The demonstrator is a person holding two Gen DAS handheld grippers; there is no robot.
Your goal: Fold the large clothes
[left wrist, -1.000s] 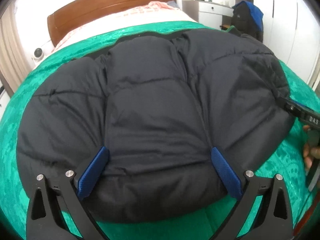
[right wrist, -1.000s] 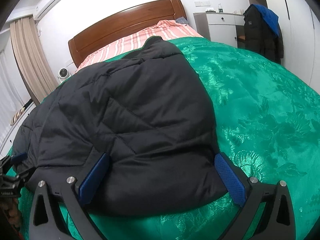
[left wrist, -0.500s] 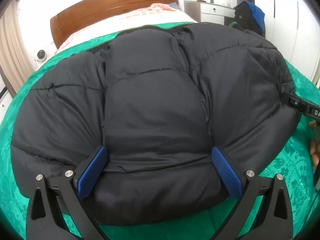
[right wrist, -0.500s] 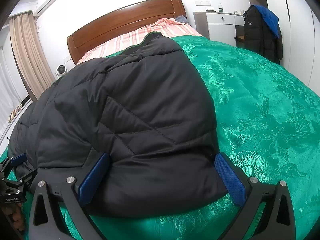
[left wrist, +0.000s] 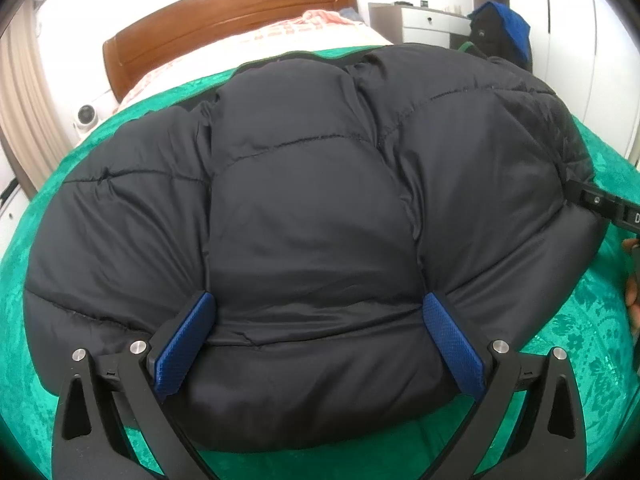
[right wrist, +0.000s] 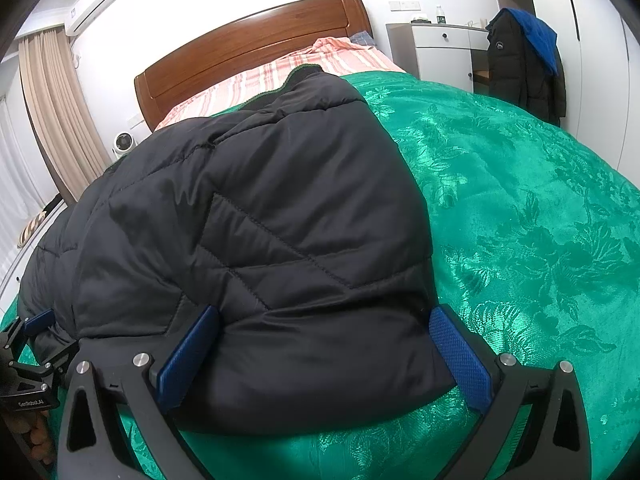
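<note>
Right now a big black puffy jacket (left wrist: 312, 216) lies flat on the green bedspread (right wrist: 540, 240) of a bed, and it fills the middle of the left wrist view. In the right wrist view the same jacket fills the left and middle of the frame, with its collar pointing to the wooden headboard (right wrist: 248, 40) at the top.

The left claw (left wrist: 316, 344) is wide open. Its two blue pads (left wrist: 184, 348) sit on each side of a fat lump of the near hem. I judge they are not squeezing it yet. The right claw (right wrist: 322, 354) is wide open too, around the jacket's near corner, with its right pad just at the edge of the cloth.

The jacket looks soft and squishy, full of air, and not very heavy for how big it is. The shiny cloth looks slippery, so a small pinch could slide off. It will likely puff back up after it is pressed down.

A good place to hold is deep on the thick hem, one claw near each corner, so a lot of cloth sits between the pads. Then both sides can lift together toward the collar. A black coat with a blue hood (right wrist: 524, 64) hangs at the upper right, well apart from all this.
</note>
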